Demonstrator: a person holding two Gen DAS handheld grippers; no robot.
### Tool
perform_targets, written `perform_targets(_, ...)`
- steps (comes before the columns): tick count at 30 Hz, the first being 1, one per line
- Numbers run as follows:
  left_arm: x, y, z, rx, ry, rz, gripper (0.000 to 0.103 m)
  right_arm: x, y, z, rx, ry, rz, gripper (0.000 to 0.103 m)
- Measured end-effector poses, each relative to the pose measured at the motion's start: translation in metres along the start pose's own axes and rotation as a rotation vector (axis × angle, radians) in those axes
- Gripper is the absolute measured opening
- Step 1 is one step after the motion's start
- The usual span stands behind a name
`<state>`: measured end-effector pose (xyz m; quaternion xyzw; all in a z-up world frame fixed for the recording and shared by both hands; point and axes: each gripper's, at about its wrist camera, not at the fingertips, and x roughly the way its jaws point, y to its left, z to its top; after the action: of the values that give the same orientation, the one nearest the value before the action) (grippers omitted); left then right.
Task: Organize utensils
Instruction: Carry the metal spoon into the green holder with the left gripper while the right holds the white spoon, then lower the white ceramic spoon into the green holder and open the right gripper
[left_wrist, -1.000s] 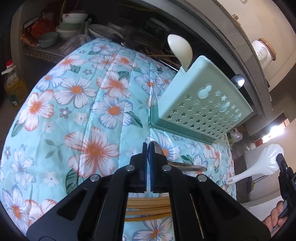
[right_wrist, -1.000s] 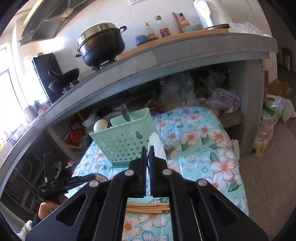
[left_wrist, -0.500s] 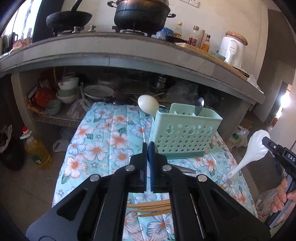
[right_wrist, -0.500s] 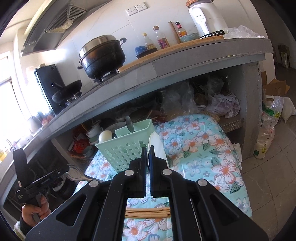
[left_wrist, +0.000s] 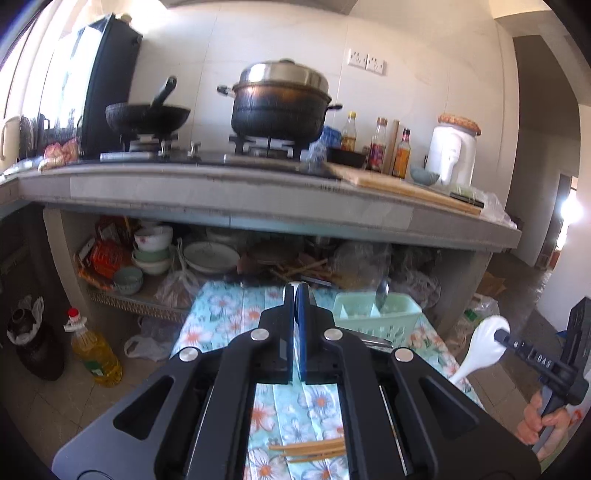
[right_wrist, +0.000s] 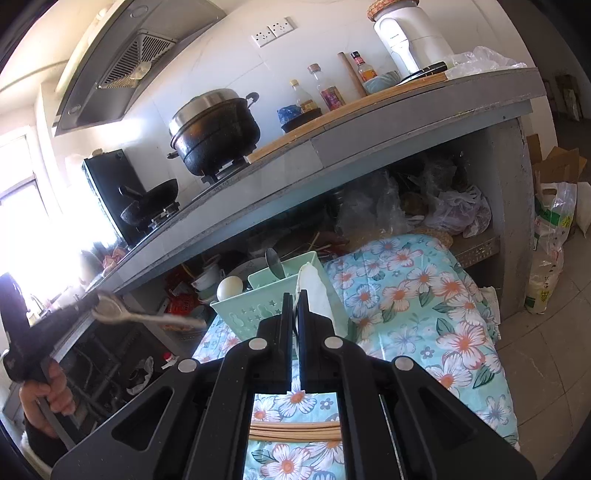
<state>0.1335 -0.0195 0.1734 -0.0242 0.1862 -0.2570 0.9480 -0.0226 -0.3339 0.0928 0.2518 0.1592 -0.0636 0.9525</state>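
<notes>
A mint-green utensil basket (left_wrist: 376, 319) (right_wrist: 251, 314) stands on the floral-cloth table (left_wrist: 225, 314) (right_wrist: 406, 291). A metal spoon (right_wrist: 275, 264) and a round white spoon (right_wrist: 229, 288) stand in it. My left gripper (left_wrist: 295, 291) (right_wrist: 94, 301) is shut on another metal spoon (right_wrist: 114, 310), raised to the left of the basket; its handle (left_wrist: 373, 339) pokes out rightward. My right gripper (right_wrist: 295, 295) (left_wrist: 496, 334) is shut on a white ladle (right_wrist: 314, 291) (left_wrist: 480, 347), held just in front of the basket. Wooden chopsticks (left_wrist: 310, 448) (right_wrist: 295, 430) lie on the cloth below both grippers.
A grey counter (left_wrist: 258, 199) overhangs the table's far end, with a black pot (left_wrist: 280, 110), a wok (left_wrist: 147, 118) and bottles (left_wrist: 376, 147). Bowls (left_wrist: 153, 251) and bags sit under it. An oil bottle (left_wrist: 96, 354) stands on the floor at left; sacks (right_wrist: 550, 251) at right.
My left gripper has risen well above the table with the metal spoon and rolled level. The right gripper has stayed nearly still with the white ladle.
</notes>
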Motion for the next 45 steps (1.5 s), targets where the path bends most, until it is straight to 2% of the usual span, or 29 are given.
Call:
perform_targets(5,0.013,-0.024,0.038,0.136,-0.077,0.048,0.001,0.001,-0.004,0.002,0.007,0.001,0.012,0.003)
perform_targets(8,0.032,-0.040,0.054,0.229,-0.079,0.086,0.001,0.002,-0.005,0.002,0.008,0.002,0.013,0.003)
perform_targets(12,0.063,-0.061,0.060,0.366,-0.015,0.119,0.001,0.004,-0.009,0.003,0.014,0.006,0.011,0.003)
perform_targets(14,0.082,-0.071,0.053,0.438,0.033,0.140,0.001,0.007,-0.010,0.003,0.016,0.011,0.011,0.003)
perform_targets(17,0.104,-0.085,0.039,0.548,0.061,0.195,0.001,0.011,-0.012,0.003,0.018,0.023,0.015,0.003)
perform_targets(20,0.124,-0.094,0.025,0.635,0.096,0.214,0.001,0.015,-0.013,0.002,0.020,0.033,0.018,0.003)
perform_targets(22,0.135,-0.098,0.019,0.655,0.135,0.199,0.001,0.016,-0.013,0.002,0.017,0.034,0.016,0.003)
perform_targets(26,0.156,-0.092,0.016,0.567,0.232,0.099,0.006,0.018,-0.014,0.002,0.021,0.038,0.015,0.003)
perform_targets(29,0.163,-0.077,0.016,0.416,0.260,-0.002,0.030,0.018,-0.014,0.001,0.021,0.041,0.012,0.003)
perform_targets(30,0.165,-0.071,0.016,0.368,0.266,-0.023,0.031,0.018,-0.014,0.001,0.020,0.044,0.010,0.003)
perform_targets(33,0.171,-0.056,0.012,0.247,0.292,-0.084,0.032,0.018,-0.014,0.001,0.018,0.049,0.010,0.003)
perform_targets(38,0.174,-0.039,0.001,0.136,0.299,-0.116,0.032,0.016,-0.011,0.006,0.004,0.042,0.014,0.003)
perform_targets(45,0.159,-0.019,-0.015,0.035,0.279,-0.133,0.034,0.010,-0.002,0.050,0.006,-0.036,0.136,0.003)
